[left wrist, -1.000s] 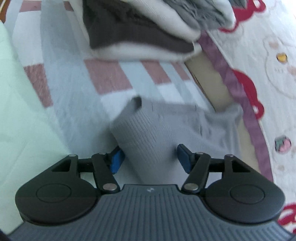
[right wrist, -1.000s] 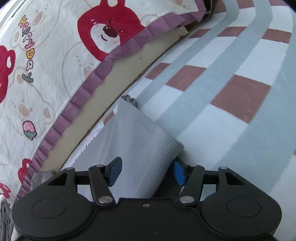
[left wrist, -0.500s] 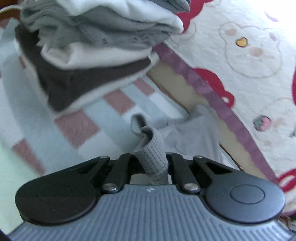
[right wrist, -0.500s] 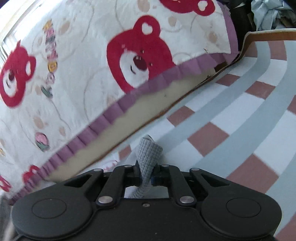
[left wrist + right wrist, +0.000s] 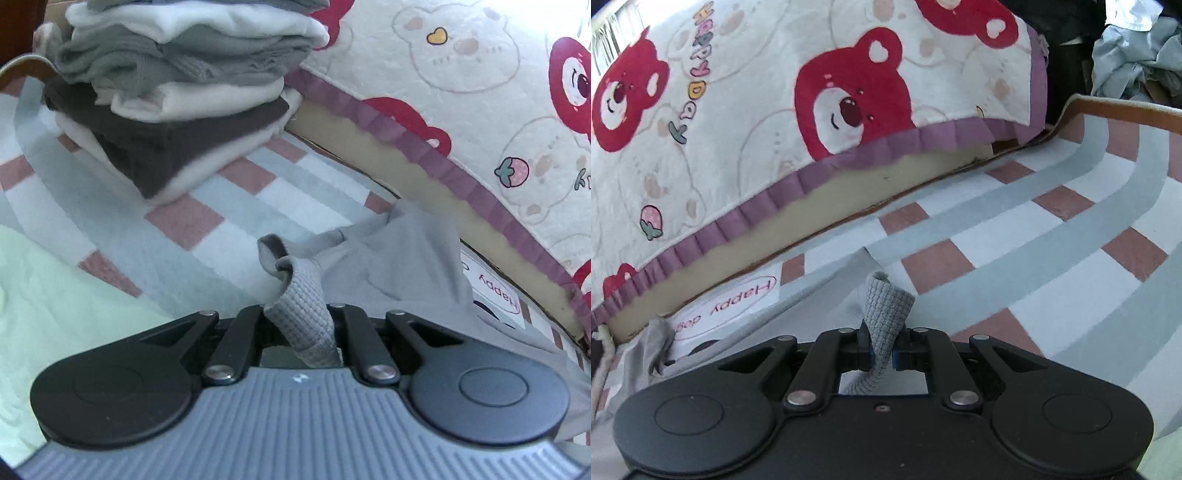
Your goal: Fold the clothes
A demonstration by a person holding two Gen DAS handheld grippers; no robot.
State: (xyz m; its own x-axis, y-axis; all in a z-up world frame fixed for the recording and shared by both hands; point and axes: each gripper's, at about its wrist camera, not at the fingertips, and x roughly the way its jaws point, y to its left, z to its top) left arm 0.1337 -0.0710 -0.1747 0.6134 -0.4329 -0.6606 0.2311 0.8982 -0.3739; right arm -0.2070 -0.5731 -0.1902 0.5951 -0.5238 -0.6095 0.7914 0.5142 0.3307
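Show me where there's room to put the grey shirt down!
Bare striped rug lies right of the right gripper. A smaller patch sits between the clothes stack and the grey shirt. Crowded by the stack and bear blanket.

Top of folded stack [image 5: 184, 74] cut off by upper edge. Most of grey garment [image 5: 399, 258] hidden behind left gripper [image 5: 299, 332] body. Crumpled cloth [image 5: 1134, 55] top-right cropped, type unclear.

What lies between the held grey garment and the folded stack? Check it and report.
Nothing visible. Both the left gripper and the right gripper are shut on the grey garment. Between it and the folded stack only bare striped rug shows in the left wrist view.
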